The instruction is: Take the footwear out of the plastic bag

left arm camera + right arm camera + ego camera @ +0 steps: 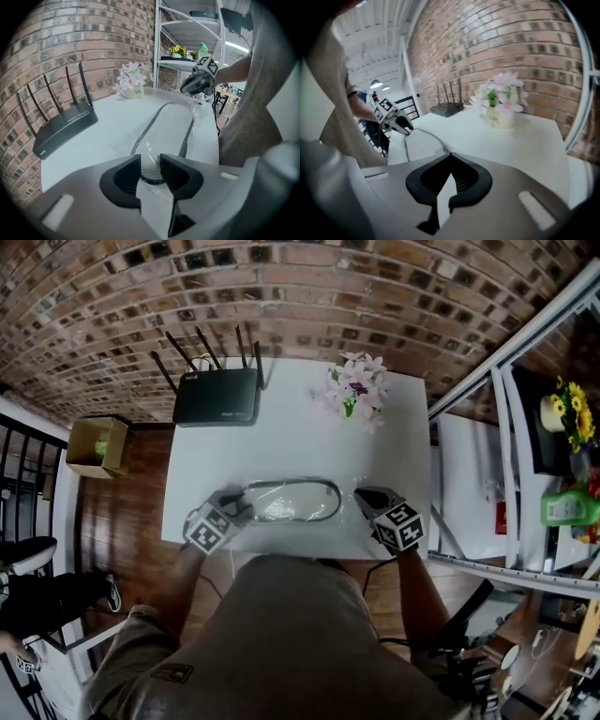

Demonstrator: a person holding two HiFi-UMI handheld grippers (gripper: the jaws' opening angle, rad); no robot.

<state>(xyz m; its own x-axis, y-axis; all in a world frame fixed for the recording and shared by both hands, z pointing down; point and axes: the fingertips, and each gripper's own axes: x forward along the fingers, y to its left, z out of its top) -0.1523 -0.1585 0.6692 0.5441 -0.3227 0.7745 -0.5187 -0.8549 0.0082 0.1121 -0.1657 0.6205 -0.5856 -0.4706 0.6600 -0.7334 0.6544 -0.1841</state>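
The person wears a loose grey-brown shirt (pixel 281 634) with a small dark patch (pixel 174 672) near the hem. The left gripper (pixel 236 504) and the right gripper (pixel 362 495) are pale grey with black pads (pixel 123 180), each topped by a cube of black-and-white squares (pixel 208 531).

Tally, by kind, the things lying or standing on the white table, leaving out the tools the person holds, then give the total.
Black plastic router with antennas: 1
White pot of pink flowers: 1
Clear plastic bag holding white, dark-edged footwear: 1
Total: 3

Bright, even light; strong fisheye edges; glare on plastic bag (pixel 286 508); slight blur.
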